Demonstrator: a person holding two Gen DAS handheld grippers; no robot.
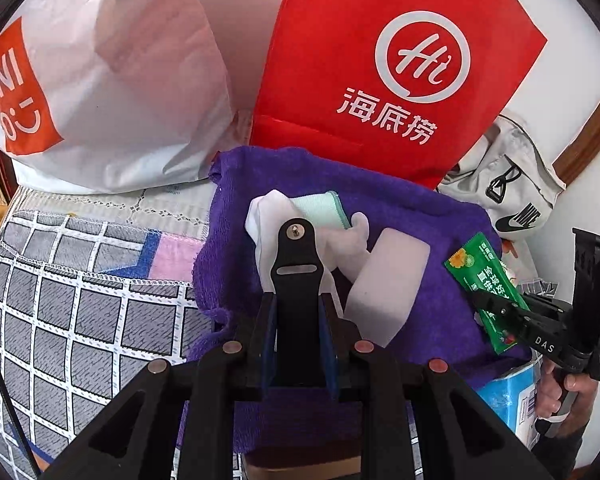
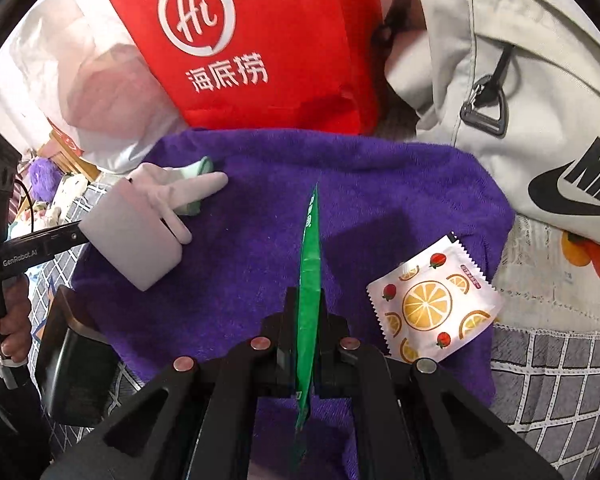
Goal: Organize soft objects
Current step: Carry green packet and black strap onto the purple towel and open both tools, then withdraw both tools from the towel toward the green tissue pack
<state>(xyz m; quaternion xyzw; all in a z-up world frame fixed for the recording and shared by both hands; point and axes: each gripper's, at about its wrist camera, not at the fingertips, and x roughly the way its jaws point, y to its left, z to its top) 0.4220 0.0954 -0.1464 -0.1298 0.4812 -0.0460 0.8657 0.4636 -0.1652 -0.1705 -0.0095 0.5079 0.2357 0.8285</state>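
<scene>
Right gripper (image 2: 305, 332) pinches green sachet (image 2: 310, 264) above, perhaps touching, purple towel (image 2: 260, 240).

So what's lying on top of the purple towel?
On the purple towel lie a white glove, a white block and an orange-print packet. Whatever is beneath stays hidden.

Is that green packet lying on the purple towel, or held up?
Held up. The right tongs are shut on the green packet, which stands edge-on above the purple towel.
</scene>
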